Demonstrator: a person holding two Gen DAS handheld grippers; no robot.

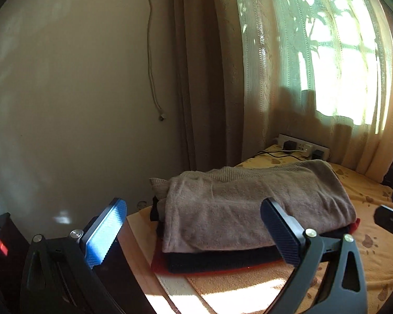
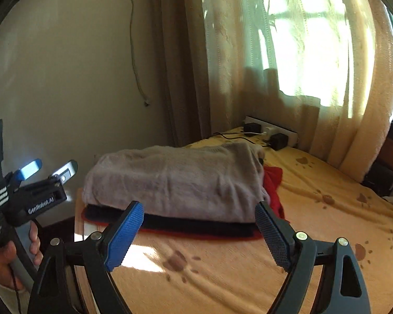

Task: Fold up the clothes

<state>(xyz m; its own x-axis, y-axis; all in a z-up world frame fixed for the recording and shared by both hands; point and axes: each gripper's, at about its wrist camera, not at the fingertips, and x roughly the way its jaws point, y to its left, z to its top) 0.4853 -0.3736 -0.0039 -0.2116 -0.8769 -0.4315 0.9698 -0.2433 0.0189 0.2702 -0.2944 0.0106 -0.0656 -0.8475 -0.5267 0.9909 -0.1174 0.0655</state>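
The folding looks nearly finished: a grey-brown garment point(image 2: 175, 180) lies folded atop a dark garment point(image 2: 196, 226) and a red one point(image 2: 273, 188), stacked on the bed point(image 2: 249, 269). Both the left gripper point(image 1: 194, 233) and the right gripper point(image 2: 199, 233) hang just short of the stack, fingers spread wide, grasping nothing. Next probably comes squaring the pile or fetching another piece.

Ahead of the right gripper point(image 2: 199, 233), between its spread fingers, a folded towel point(image 2: 170, 180) lies on top of a stack of folded clothes point(image 2: 196, 226) on the bed point(image 2: 314, 209). Beyond the stack, a power strip point(image 2: 271, 130) sits at the bed's far edge under the curtain point(image 2: 288, 65). The left gripper point(image 2: 48, 168) hangs left of the stack, over the bed's edge.
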